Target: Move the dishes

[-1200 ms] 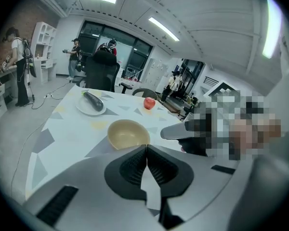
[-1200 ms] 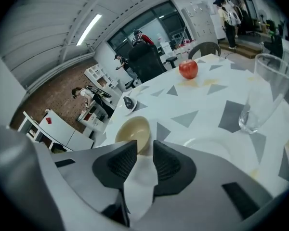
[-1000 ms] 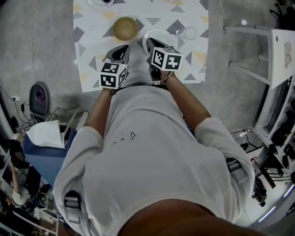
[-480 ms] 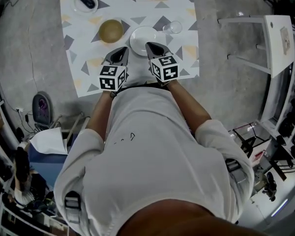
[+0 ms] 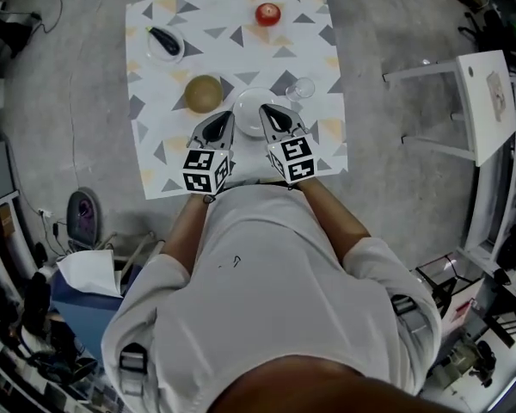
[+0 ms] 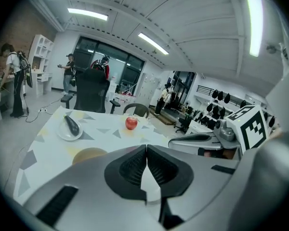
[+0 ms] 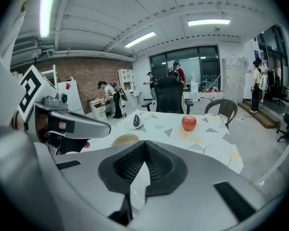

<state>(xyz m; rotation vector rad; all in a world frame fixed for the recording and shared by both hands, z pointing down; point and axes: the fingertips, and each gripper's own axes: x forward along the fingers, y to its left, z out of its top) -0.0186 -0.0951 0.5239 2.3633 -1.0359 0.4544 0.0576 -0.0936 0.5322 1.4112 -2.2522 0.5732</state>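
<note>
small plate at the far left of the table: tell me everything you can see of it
The plate is small, round and shallow, white and glossy; its material can't be told. It sits flat on the triangle-patterned table, near the far left corner. A dark, elongated eggplant lies diagonally across it. Nothing else touches it: the tan bowl stands apart from it, nearer the person.

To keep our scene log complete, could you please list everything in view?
table: one, white with triangles, centre
apple: one, red, far edge
dish: one, white, far left, bearing a dark thing
plate: one, white, mid-table
bowl: one, tan, left of plate
glass: one, clear, right of plate
rack: one, white, right of table
left gripper: one, grey, shut, empty
right gripper: one, grey, shut, empty
</note>
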